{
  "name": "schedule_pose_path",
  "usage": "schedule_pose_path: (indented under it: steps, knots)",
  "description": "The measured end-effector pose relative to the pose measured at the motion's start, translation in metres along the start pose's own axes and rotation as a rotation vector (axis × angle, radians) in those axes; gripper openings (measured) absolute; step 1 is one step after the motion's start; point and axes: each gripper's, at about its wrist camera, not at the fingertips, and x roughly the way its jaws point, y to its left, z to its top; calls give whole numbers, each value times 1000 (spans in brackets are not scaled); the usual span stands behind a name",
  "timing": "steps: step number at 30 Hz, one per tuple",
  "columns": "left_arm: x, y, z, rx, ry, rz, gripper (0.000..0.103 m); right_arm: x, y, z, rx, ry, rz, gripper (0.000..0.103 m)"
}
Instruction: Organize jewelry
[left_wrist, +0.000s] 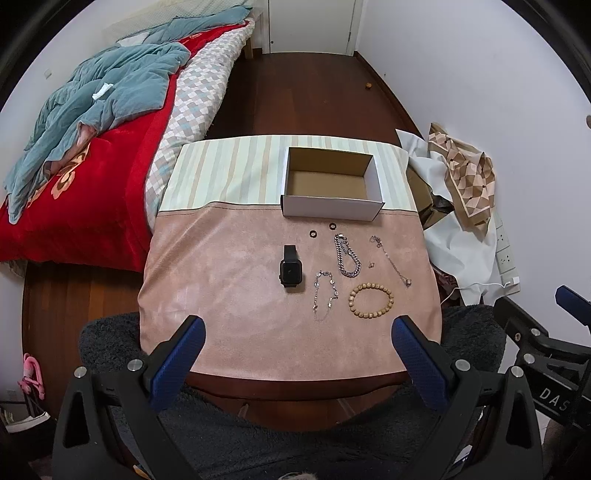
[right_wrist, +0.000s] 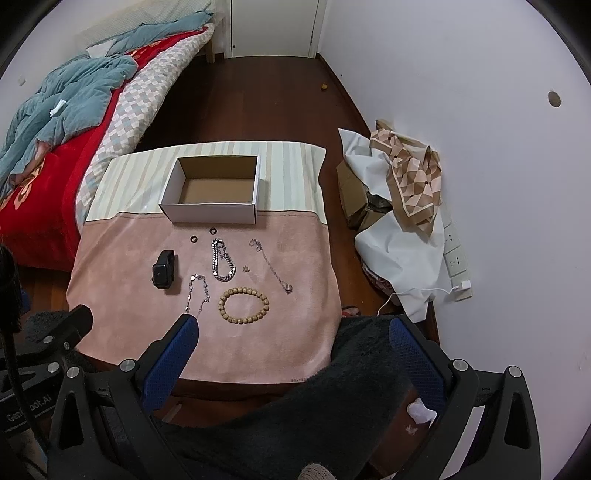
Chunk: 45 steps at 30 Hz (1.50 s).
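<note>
Jewelry lies untouched on the pink suede-like table mat (left_wrist: 229, 295), just in front of the empty white cardboard box (left_wrist: 332, 210). My left gripper (left_wrist: 297, 328) and right gripper (right_wrist: 295, 328) both hang wide open, holding nothing. I judge the round wooden bead bracelet (right_wrist: 243, 302) the easiest first pick: I'd lower the right gripper's fingers astride one side of its ring, pinch gently, then carry it into the box.

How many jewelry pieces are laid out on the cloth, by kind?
Watch: 1
Dark rings: 2
Wooden bead bracelet: 1
Metal chains: 3
Small piece, too tiny to identify: 1
Total: 8, none in the box yet.
</note>
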Motion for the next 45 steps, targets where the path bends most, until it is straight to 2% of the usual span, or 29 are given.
schedule_pose_path:
  steps: [45]
  knots:
    - [-9, -2, 1, 6, -26, 18, 103, -9, -8, -4, 12, -26, -1, 103]
